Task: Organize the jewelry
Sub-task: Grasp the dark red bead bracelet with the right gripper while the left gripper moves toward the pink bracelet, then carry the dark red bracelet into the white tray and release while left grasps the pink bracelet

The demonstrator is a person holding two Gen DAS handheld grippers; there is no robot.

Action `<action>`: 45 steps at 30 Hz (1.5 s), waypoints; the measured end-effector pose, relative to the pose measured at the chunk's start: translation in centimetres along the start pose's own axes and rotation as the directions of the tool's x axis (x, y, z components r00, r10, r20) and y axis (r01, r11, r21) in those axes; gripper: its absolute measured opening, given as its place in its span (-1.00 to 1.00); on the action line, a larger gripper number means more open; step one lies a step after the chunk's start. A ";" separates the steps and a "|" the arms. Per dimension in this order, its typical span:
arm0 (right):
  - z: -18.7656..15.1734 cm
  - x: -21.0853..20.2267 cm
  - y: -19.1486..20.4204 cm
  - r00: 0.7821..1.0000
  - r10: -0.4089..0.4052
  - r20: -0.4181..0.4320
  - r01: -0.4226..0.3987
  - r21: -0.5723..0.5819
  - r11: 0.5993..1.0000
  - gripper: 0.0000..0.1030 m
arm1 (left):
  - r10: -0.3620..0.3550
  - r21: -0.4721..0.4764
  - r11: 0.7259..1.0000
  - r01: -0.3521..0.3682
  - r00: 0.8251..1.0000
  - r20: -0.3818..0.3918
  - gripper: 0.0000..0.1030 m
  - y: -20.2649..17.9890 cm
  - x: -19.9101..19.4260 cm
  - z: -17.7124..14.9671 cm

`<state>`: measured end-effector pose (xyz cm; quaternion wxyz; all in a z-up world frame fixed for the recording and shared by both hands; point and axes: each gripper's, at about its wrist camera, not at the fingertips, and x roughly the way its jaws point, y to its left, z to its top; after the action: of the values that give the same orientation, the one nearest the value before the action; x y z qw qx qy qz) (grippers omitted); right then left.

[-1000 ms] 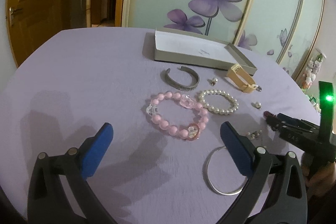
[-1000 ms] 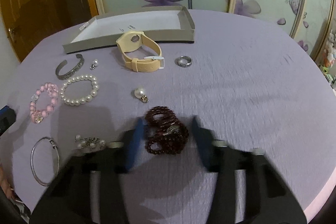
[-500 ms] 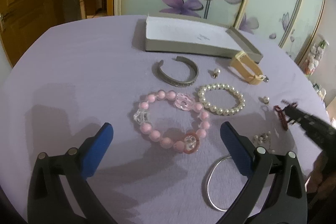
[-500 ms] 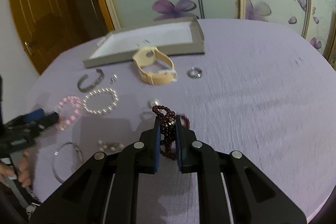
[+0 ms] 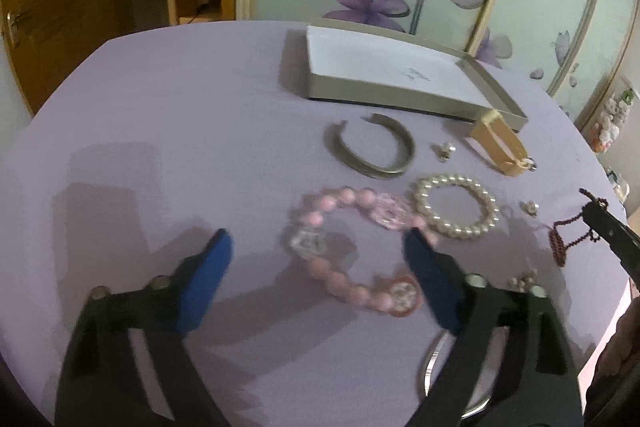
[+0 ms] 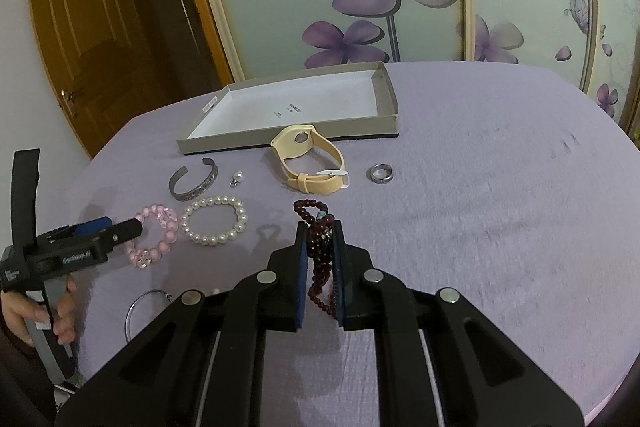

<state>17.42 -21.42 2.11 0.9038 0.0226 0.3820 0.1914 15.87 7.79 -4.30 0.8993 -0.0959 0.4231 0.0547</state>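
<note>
We are pinching one dark-red bead strand [image 6: 319,259] in the right claw [image 6: 319,251], lifted near the worktop's [image 6: 500,227] front edge. The left claw [image 5: 316,279], closing yet gaping, is straddling one pink bead bracelet [image 5: 352,247] beside one pearl bracelet [image 5: 456,205].

Left tongs [image 5: 316,259] closing, straddling pink bracelet [image 5: 352,247].

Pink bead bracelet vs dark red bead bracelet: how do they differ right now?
The pink bead bracelet lies flat on the purple cloth as an open loop; the dark red bead bracelet hangs bunched, pinched in the right gripper. Pink beads look larger, with clear charms; dark red beads smaller. The left gripper hovers open over the pink one. Both are beaded.
</note>
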 end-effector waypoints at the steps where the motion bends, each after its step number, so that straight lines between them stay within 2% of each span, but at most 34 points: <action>1: 0.0 0.0 0.1 1.000 0.001 -0.001 -0.001 0.000 1.000 -0.78 | -0.003 -0.002 1.000 0.003 1.000 -0.011 0.38 0.1 0.3 0.1; 5: 0.1 -0.1 0.1 1.000 0.004 0.005 -0.004 0.000 1.000 -0.78 | 0.025 0.040 0.999 -0.024 1.000 -0.014 0.13 -0.3 0.8 0.1; 7: 0.2 -0.3 0.1 1.000 0.003 0.010 -0.003 0.001 1.000 -0.78 | 0.031 0.060 0.998 -0.030 0.999 -0.012 -0.13 -0.6 1.0 0.2; 13: 0.5 -0.6 0.0 1.000 0.006 0.019 -0.006 0.008 1.000 -0.78 | 0.061 0.140 0.988 -0.060 0.998 -0.004 -0.65 -1.7 1.7 0.6; 16: 0.6 -0.8 -0.1 1.000 0.011 0.024 -0.011 0.012 1.000 -0.78 | 0.046 0.161 0.986 -0.044 0.999 -0.009 -0.67 -2.0 1.5 0.4; 20: 1.2 -1.6 0.0 0.999 0.016 0.047 -0.016 0.007 1.000 -0.78 | 0.012 0.141 0.990 -0.010 1.000 -0.011 -0.67 -1.7 1.0 0.4; 31: 2.9 -3.3 0.4 0.994 0.034 0.104 -0.034 -0.004 0.999 -0.78 | -0.091 0.136 0.987 0.081 0.994 0.065 -0.68 -2.0 -3.5 1.3; 39: 4.4 -4.1 1.0 0.988 0.049 0.147 -0.044 -0.036 0.998 -0.78 | -0.125 0.160 0.982 0.105 0.984 0.124 -0.68 -3.0 -6.7 2.4; 45: 6.6 -4.8 1.7 0.980 0.058 0.189 -0.046 -0.068 0.997 -0.78 | -0.125 0.162 0.982 0.098 0.979 0.161 -0.73 -3.3 -8.0 4.2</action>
<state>18.45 -20.87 10.35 0.9312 0.0223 0.2866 0.2240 14.56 5.31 4.89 0.9385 -0.0453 0.3416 -0.0206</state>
